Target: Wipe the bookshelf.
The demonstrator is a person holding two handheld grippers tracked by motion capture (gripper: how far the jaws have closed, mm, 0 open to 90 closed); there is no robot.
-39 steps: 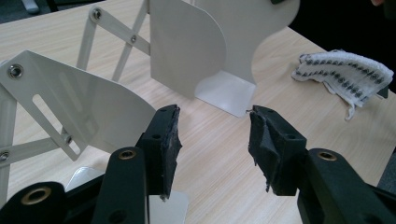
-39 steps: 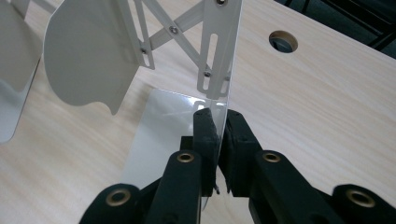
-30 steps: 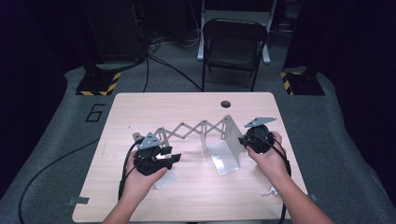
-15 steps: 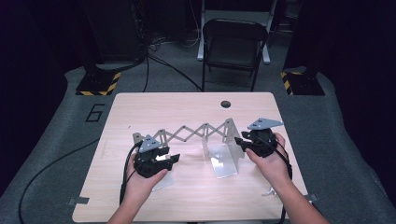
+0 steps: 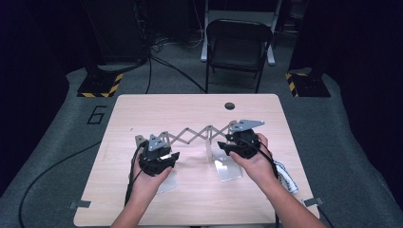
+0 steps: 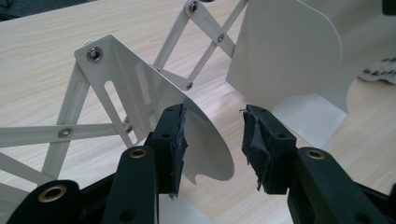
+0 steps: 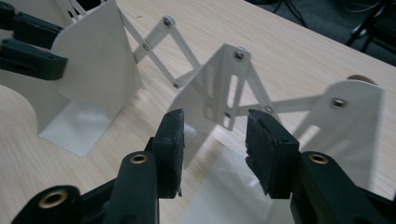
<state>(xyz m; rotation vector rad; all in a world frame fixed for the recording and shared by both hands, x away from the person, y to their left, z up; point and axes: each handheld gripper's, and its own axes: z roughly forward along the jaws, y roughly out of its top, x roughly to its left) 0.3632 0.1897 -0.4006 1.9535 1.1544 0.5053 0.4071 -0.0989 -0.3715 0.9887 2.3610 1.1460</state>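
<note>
Your right gripper [image 5: 222,146] has just let go: its jaws have been opening and now stand apart, nothing pressed between them, the rack's [image 5: 199,135] right end plate [image 7: 212,93] just ahead of the pads. A second ago that gripper was at the plate; it has since drawn back toward you a little.

Your left gripper [image 5: 172,156] has been closing, yet its jaws also stand apart, the left end plate [image 6: 205,144] between them, whether it touches a pad I cannot tell.

The rack lies stretched across mid-table [image 5: 142,109], so the pull looks done. It holds nothing. Beyond the table stands a chair [image 5: 237,42].
</note>
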